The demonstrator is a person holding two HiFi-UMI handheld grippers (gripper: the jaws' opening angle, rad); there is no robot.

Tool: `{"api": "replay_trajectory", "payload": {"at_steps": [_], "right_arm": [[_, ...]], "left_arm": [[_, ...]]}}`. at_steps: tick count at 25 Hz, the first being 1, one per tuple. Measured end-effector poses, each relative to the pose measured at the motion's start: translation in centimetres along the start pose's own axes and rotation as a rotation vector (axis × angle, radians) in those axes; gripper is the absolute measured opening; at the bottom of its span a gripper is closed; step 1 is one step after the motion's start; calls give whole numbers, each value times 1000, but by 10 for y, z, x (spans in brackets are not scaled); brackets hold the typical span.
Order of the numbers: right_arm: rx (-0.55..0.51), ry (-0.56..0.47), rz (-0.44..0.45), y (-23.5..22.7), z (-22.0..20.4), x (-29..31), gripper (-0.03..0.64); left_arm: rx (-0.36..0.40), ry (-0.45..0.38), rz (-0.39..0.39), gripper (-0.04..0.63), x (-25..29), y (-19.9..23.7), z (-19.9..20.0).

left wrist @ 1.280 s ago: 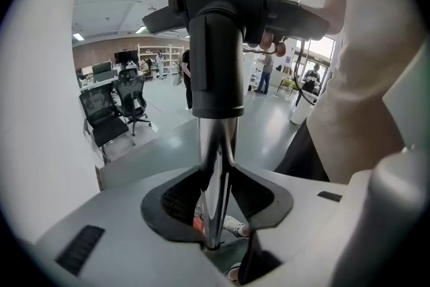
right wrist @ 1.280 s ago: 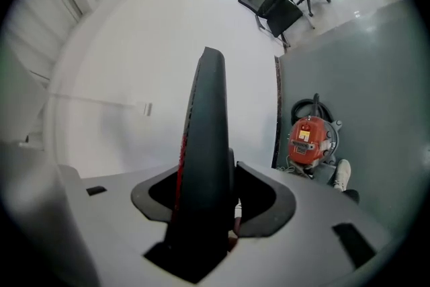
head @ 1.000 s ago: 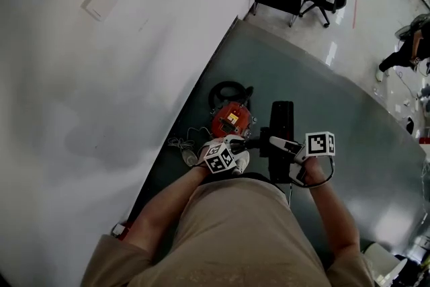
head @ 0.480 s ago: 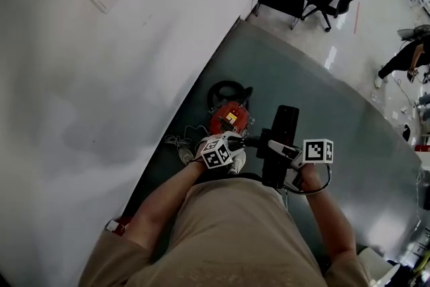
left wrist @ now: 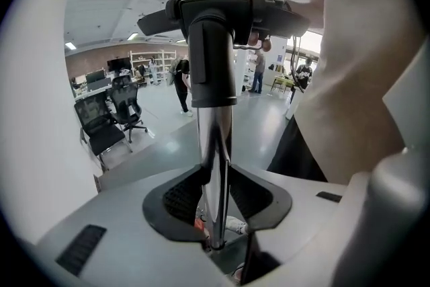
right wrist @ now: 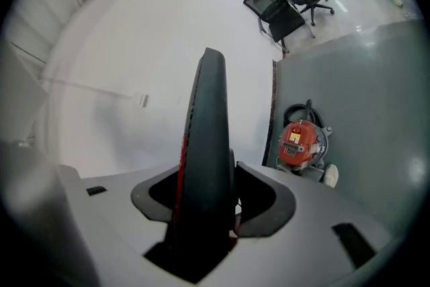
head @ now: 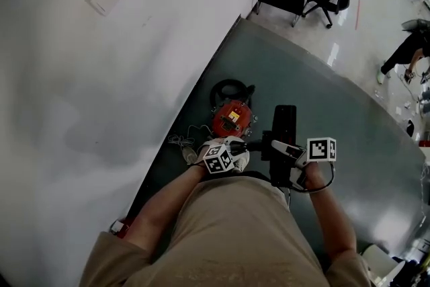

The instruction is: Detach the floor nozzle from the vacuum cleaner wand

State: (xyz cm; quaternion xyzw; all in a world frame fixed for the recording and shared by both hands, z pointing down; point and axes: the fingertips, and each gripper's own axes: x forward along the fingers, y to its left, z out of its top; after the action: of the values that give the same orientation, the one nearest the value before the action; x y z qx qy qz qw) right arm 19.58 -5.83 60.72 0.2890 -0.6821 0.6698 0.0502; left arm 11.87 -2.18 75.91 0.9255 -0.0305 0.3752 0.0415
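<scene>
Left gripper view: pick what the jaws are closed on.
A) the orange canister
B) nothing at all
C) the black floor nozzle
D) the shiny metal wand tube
D: the left gripper has its jaws pressed against both sides of the shiny metal wand tube, which runs up between them.

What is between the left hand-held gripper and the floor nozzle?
The left gripper view shows only the chrome wand, running from the left hand-held gripper, shut on it, up into the black neck of the floor nozzle.
</scene>
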Motion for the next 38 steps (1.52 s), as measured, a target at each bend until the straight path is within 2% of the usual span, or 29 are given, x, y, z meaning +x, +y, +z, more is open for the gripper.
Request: {"api": "replay_trajectory", "payload": {"at_steps": [4, 8, 11, 16, 18, 20, 26, 30, 34, 38], "right_arm": [[-35, -24, -36, 6, -3, -1, 225], [-22, -7, -4, 1, 6, -5, 225], [-54, -11, -41, 5, 0, -2, 225], [-26, -11, -29, -1, 4, -11, 225], [-46, -13, -74, -2, -1, -9, 225], [-54, 0, -53, 0, -4, -6, 225], [-105, 25, -66, 4, 1, -2, 225], [-69, 42, -50, -2, 4, -8, 225], [-84, 36, -51, 6, -4, -5, 225], [-58, 20, -26, -1, 6, -11, 225]], "left_arm": [[-24, -21, 13, 137, -4, 9, 1], [-7, -7, 5, 135, 0, 2, 4], [-20, -11, 15, 135, -3, 12, 0], [40, -1, -17, 133, 1, 0, 5], [2, -14, 0, 133, -2, 8, -1], [-30, -27, 10, 132, -5, 8, -2], [-1, -8, -4, 126, -7, 10, -4], [50, 19, -25, 118, -4, -1, -3], [16, -2, 14, 112, -11, 8, -5], [-7, -1, 40, 101, -6, -4, -2]]}}
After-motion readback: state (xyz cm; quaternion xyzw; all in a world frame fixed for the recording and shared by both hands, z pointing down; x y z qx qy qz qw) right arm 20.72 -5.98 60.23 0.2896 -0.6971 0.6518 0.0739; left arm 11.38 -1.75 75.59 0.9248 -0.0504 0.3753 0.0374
